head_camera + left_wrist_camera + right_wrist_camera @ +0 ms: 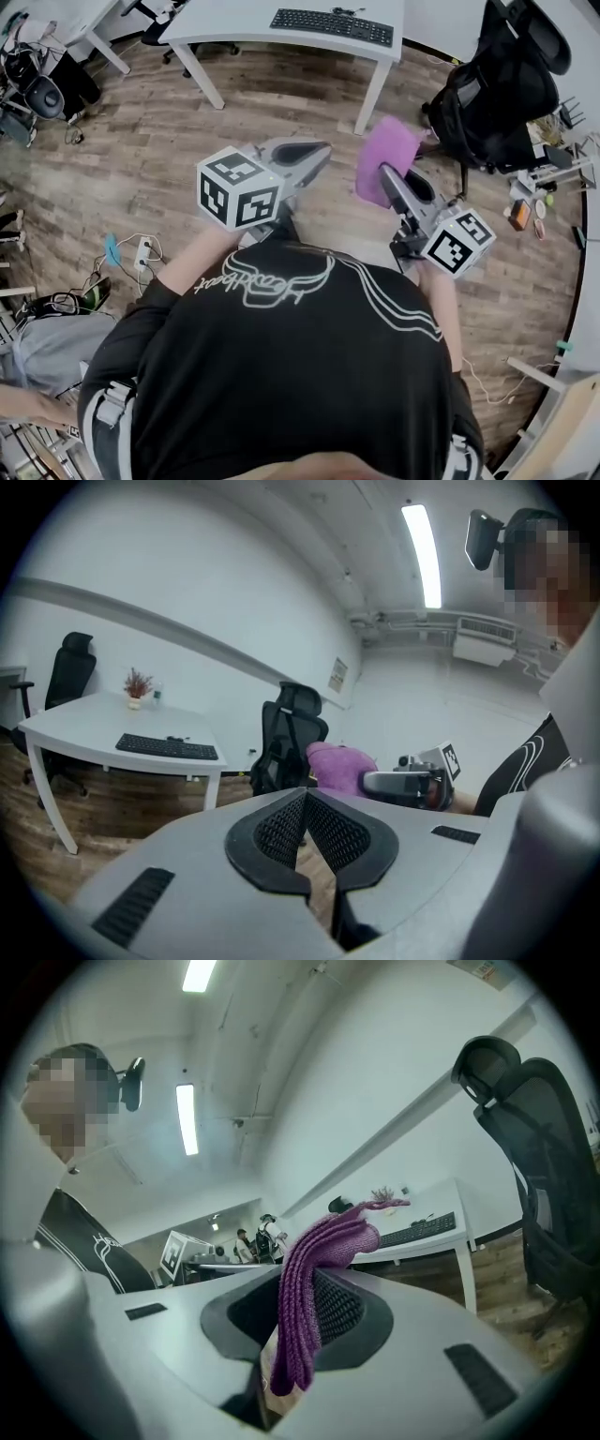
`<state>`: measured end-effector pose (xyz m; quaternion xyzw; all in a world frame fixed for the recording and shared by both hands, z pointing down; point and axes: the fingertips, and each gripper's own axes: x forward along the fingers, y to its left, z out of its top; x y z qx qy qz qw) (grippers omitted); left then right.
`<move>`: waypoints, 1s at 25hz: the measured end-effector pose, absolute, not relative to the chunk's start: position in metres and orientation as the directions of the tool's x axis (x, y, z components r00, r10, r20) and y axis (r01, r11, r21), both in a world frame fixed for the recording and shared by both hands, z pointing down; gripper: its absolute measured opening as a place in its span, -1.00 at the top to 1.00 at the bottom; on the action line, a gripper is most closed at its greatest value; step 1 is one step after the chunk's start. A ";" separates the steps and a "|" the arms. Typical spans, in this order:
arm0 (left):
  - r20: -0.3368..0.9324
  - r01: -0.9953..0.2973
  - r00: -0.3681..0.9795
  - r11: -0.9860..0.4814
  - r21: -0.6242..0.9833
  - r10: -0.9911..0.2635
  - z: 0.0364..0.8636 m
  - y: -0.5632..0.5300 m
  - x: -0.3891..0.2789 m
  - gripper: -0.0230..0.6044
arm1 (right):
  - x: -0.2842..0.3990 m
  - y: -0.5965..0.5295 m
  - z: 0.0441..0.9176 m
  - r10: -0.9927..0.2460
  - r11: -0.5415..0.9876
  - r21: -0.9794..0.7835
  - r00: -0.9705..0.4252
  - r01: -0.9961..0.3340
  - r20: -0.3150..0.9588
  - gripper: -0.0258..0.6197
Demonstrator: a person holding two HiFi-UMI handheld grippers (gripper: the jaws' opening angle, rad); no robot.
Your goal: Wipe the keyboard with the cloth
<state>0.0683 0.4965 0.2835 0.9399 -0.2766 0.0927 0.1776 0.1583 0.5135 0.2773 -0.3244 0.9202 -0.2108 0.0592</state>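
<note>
Bright, even light comes from a ceiling strip lamp (424,555) glaring high above the left gripper (305,799), shadows are soft, and both gripper views bend and darken toward their round edges.

Shirt (309,394): black, white line drawing.
Left gripper (305,792): grey shell, black ribbed pads (281,829).
Right gripper (386,176): grey, black-and-white marker cube (457,241).

The left claw (314,150) is held out in front of the chest, pointed forward. Its jaws are brought together at the tips, and nothing is gripped between them. The right claw (384,178) is held beside it, near but apart, and is pointed the same way. Its jaws are closed on a purple cloth (386,153), which is pinched between the pads and stands out past the tips. A bare left forearm (192,261) and right forearm (442,295) are seen behind the claws.
</note>
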 end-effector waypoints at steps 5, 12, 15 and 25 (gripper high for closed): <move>0.293 -0.588 0.807 -0.744 0.316 -0.513 0.300 0.456 0.047 0.91 | 0.144 0.478 0.290 -0.616 0.690 -0.445 -0.786 -0.571 0.054 0.73; 0.336 -0.589 0.806 -0.708 0.389 -0.486 0.331 0.371 0.014 0.91 | 0.110 0.390 0.320 -0.612 0.637 -0.523 -0.784 -0.566 0.103 0.73; 0.338 -0.589 0.808 -0.689 0.422 -0.483 0.336 0.324 -0.009 0.91 | 0.085 0.346 0.326 -0.605 0.627 -0.530 -0.786 -0.571 0.131 0.73; 0.331 -0.574 0.819 -0.690 0.441 -0.470 0.342 0.174 -0.079 0.91 | 0.024 0.205 0.327 -0.640 0.572 -0.523 -0.742 -0.632 0.198 0.73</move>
